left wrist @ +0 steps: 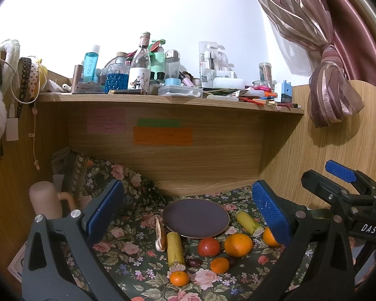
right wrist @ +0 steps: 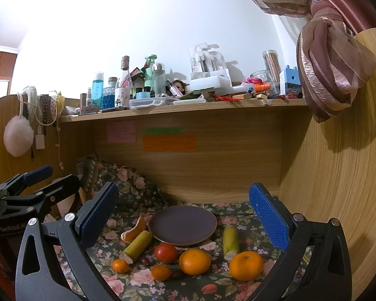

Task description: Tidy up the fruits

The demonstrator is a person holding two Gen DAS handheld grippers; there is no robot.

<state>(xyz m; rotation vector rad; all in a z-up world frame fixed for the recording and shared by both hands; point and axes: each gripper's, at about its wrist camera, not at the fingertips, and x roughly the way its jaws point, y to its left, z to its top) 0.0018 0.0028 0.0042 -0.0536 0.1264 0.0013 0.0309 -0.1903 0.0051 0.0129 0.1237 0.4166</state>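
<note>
I count four oranges, two bananas, one tomato below centre frame, my left claw and right claw both spread, level.

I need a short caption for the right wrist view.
Open right tongs face an empty purple plate ringed by oranges, a tomato and bananas on floral cloth.

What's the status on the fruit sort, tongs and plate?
Left tongs open, empty; right tongs open, empty. Plate bare; oranges, tomato, banana pieces all on the cloth. Nothing blocking the plate.
</note>
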